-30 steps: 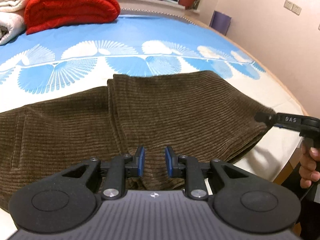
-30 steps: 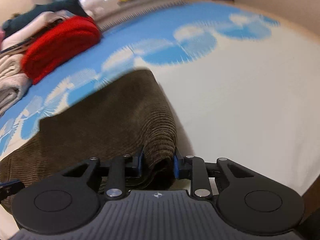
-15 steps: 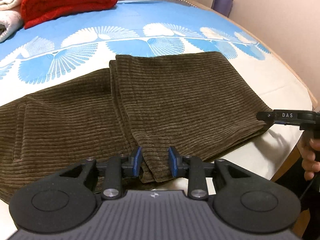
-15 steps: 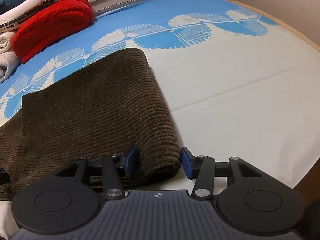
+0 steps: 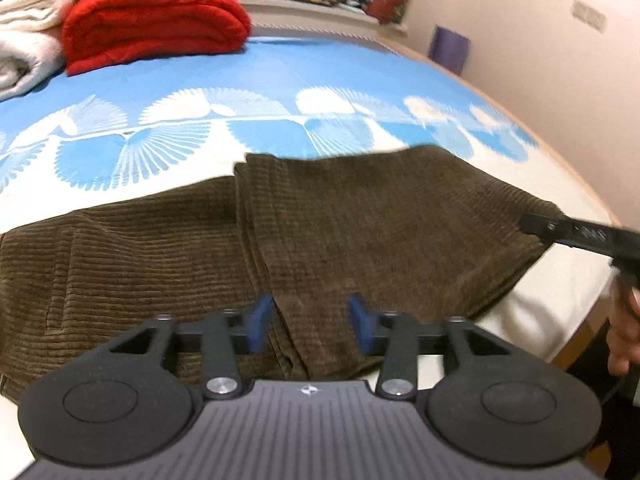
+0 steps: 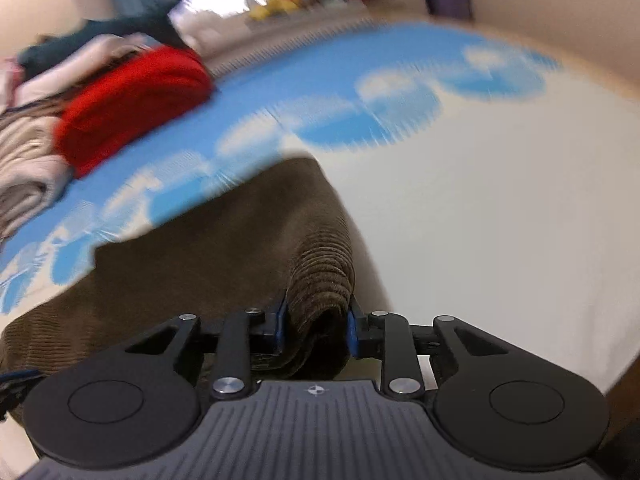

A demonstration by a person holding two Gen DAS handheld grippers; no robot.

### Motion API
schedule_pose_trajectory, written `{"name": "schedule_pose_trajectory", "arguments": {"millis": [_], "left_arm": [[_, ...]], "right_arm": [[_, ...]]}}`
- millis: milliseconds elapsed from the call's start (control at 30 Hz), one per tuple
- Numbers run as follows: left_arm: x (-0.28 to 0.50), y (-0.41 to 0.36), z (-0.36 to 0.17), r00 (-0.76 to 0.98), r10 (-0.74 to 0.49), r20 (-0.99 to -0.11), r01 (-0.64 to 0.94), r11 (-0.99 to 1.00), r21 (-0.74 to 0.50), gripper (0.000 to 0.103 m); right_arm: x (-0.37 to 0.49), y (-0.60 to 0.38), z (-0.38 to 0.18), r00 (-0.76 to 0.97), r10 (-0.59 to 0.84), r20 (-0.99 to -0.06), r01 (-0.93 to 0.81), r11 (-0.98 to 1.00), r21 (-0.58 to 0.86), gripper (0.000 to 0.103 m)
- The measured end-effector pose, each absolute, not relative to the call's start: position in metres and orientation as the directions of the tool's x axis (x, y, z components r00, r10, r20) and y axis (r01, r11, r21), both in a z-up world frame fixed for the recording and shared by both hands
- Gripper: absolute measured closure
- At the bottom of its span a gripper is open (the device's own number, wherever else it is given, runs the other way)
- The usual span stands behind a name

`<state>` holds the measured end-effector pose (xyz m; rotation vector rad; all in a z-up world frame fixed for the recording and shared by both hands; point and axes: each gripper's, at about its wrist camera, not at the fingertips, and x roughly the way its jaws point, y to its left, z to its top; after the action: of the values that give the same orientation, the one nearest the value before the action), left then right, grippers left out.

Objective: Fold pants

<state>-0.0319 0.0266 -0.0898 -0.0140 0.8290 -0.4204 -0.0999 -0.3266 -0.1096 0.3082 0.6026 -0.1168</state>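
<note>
Pants (image 6: 224,264) edge between right gripper (image 6: 316,328) pads

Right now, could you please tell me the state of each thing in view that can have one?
brown corduroy pants: partly folded, one layer doubled over, lying on the bed.
left gripper: open, jaws have just been opening, pants edge between them, pads not pressing.
right gripper: shut on the bunched pants corner, having just closed.
red blanket: folded, stacked at the bed's far end.

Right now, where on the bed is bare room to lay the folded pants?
Free: white sheet right of the brown pants, up to the bed's edge. Crowded: far left corner, with red blanket and white blankets.
</note>
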Motion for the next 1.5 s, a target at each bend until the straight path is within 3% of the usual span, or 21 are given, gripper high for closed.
{"name": "schedule_pose_trajectory", "arguments": {"millis": [100, 167, 267, 333, 467, 633, 733, 933, 1100, 1167, 1200, 1233, 1267, 1300, 1333, 1500], "left_arm": [[-0.029, 0.032, -0.083, 0.599, -0.391, -0.699, 0.328, 0.916, -0.232, 0.044], [-0.026, 0.035, -0.076, 0.597, -0.402, -0.694, 0.316, 0.913, -0.257, 0.038], [-0.018, 0.029, -0.043, 0.607, -0.388, -0.693, 0.389, 0.906, -0.166, 0.028], [-0.014, 0.025, -0.013, 0.641, -0.398, -0.656, 0.461, 0.883, -0.086, 0.014], [0.009, 0.015, 0.027, 0.581, -0.484, -0.655, 0.562, 0.820, -0.107, 0.002], [0.038, 0.005, 0.017, 0.521, -0.585, -0.622, 0.573, 0.780, -0.253, 0.002], [0.058, 0.001, 0.000, 0.439, -0.551, -0.709, 0.490, 0.809, -0.325, 0.005], [0.086, -0.023, -0.002, 0.372, -0.659, -0.654, 0.501, 0.736, -0.456, 0.005], [0.093, -0.056, -0.004, 0.365, -0.661, -0.655, 0.542, 0.723, -0.428, 0.005], [0.096, -0.068, -0.014, 0.357, -0.587, -0.727, 0.547, 0.762, -0.346, 0.005], [0.096, -0.069, -0.021, 0.351, -0.543, -0.762, 0.544, 0.781, -0.306, 0.011], [0.096, -0.068, -0.027, 0.347, -0.501, -0.793, 0.536, 0.799, -0.271, 0.030], [0.097, -0.063, -0.033, 0.339, -0.476, -0.812, 0.524, 0.812, -0.257, 0.041], [0.097, -0.055, -0.035, 0.335, -0.471, -0.816, 0.511, 0.819, -0.262, 0.067], [0.096, -0.044, -0.035, 0.345, -0.464, -0.816, 0.496, 0.828, -0.261, 0.083], [0.094, 0.038, -0.037, 0.383, -0.399, -0.833, 0.378, 0.890, -0.253, 0.084]], "right_arm": [[-0.110, -0.299, -0.089, 0.877, 0.016, -0.481, 0.067, 0.986, 0.155, 0.075], [-0.117, -0.278, -0.081, 0.901, 0.052, -0.430, -0.022, 0.997, 0.076, 0.075], [-0.124, -0.249, -0.075, 0.912, 0.117, -0.394, -0.143, 0.989, -0.039, 0.075], [-0.126, -0.234, -0.071, 0.910, 0.155, -0.385, -0.205, 0.974, -0.093, 0.075], [-0.122, -0.215, -0.063, 0.910, 0.177, -0.374, -0.240, 0.962, -0.128, 0.075], [-0.123, -0.195, -0.059, 0.909, 0.194, -0.369, -0.273, 0.946, -0.176, 0.075], [-0.119, -0.183, -0.061, 0.908, 0.184, -0.376, -0.282, 0.933, -0.223, 0.075], [-0.119, -0.162, -0.063, 0.903, 0.197, -0.382, -0.315, 0.908, -0.277, 0.075], [-0.126, -0.144, -0.065, 0.890, 0.248, -0.383, -0.386, 0.857, -0.342, 0.075], [-0.130, -0.139, -0.065, 0.883, 0.270, -0.383, -0.411, 0.839, -0.357, 0.075], [-0.131, -0.137, -0.064, 0.881, 0.281, -0.382, -0.421, 0.833, -0.359, 0.075], [-0.133, -0.135, -0.063, 0.878, 0.292, -0.380, -0.430, 0.831, -0.354, 0.075], [-0.134, -0.134, -0.061, 0.871, 0.307, -0.383, -0.441, 0.832, -0.337, 0.075], [-0.133, -0.133, -0.060, 0.865, 0.317, -0.390, -0.450, 0.834, -0.320, 0.075], [-0.133, -0.132, -0.058, 0.859, 0.325, -0.395, -0.456, 0.836, -0.305, 0.075], [-0.136, -0.121, -0.048, 0.785, 0.433, -0.442, -0.553, 0.812, -0.187, 0.072]]}}
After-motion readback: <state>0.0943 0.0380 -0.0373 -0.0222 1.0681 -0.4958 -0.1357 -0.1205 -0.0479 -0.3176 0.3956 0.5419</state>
